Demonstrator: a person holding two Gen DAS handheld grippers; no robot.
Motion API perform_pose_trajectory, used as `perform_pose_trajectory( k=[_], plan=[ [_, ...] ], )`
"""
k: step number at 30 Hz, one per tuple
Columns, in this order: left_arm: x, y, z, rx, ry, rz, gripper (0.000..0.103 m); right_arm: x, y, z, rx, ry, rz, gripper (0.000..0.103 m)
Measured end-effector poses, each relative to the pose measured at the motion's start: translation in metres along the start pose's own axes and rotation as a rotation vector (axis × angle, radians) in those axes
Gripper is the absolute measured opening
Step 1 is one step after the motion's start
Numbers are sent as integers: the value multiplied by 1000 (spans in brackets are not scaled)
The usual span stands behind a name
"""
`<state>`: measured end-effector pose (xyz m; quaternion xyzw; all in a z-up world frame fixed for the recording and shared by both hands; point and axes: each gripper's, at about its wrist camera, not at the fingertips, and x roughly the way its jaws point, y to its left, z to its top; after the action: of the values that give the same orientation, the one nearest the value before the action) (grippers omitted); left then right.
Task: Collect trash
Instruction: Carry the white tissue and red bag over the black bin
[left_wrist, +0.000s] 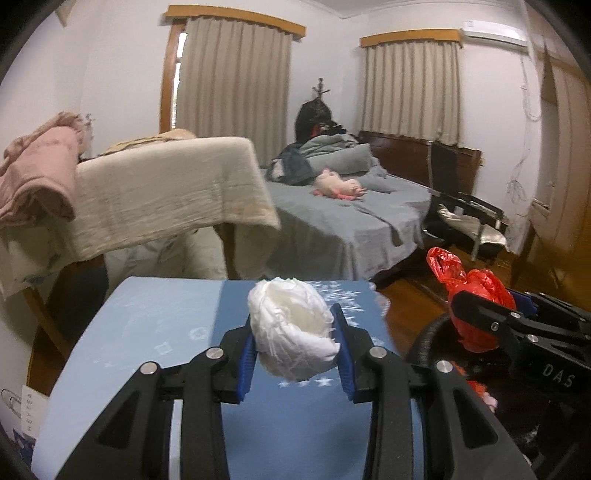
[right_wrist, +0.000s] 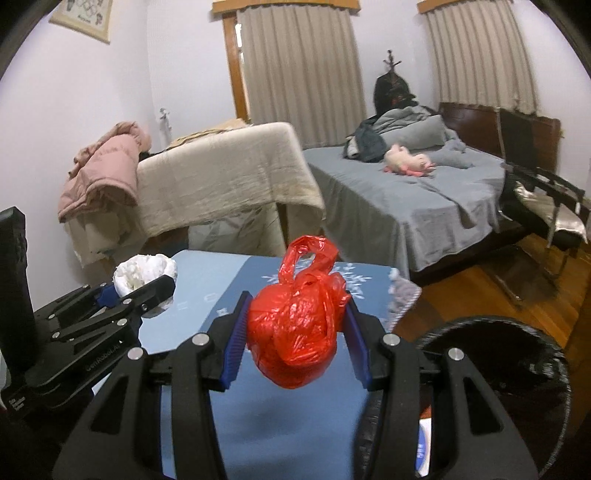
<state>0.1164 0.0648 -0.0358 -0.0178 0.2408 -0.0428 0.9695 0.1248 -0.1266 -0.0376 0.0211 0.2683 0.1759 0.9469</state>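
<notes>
Left wrist view first: the left claw (left_wrist: 297, 341) is sitting partly closed, its blue pads squeezing a white crumpled wad (left_wrist: 291, 328) that looks like tissue or paper. The wad is sitting right between the fingers, lifted clear of the blue table (left_wrist: 147, 332) underneath. Off to the claw's right, the right claw (left_wrist: 480, 317) is poking into view, gripping a red plastic bag (left_wrist: 476, 291).

Right wrist view: same deal from the other side. The right claw (right_wrist: 295, 328) is clamping partway shut on the red plastic bag (right_wrist: 295, 332), which is knotted up into a ball with its handle loops sticking up past the fingertips. Below and to the right of this claw, a dark bin (right_wrist: 517, 369) with a black liner is gaping open, close by. To the claw's left, the left claw (right_wrist: 144, 291) is showing up with the white crumpled wad (right_wrist: 142, 273) in it.

So, progress-wise: I'm guessing the pickup part is done for these two pieces, since both are off the table and gripped. What's left is carrying them over the bin and letting go. I'm not spotting other obvious trash on the table surface showing here, though a lot is hidden behind the claws.
</notes>
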Motion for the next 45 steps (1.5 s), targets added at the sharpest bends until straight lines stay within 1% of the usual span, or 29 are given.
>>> perform_pose_trajectory(
  k=[9, 21, 32, 39, 45],
  plan=[
    [-5, -63, 6, 59, -16, -87, 37, -43, -44, -9, 38, -40, -83, 46],
    [-9, -128, 0, 125, -10, -193, 37, -87, -98, -29, 92, -67, -193, 46],
    [-10, -171, -7, 169, -9, -265, 37, -109, -130, -45, 118, -74, -269, 46],
    [-8, -190, -11, 190, -2, -294, 37, -116, -149, -55, 144, -66, -305, 46],
    [-2, -203, -16, 204, 9, -312, 37, -116, -156, -59, 157, -56, -322, 46]
  ],
)
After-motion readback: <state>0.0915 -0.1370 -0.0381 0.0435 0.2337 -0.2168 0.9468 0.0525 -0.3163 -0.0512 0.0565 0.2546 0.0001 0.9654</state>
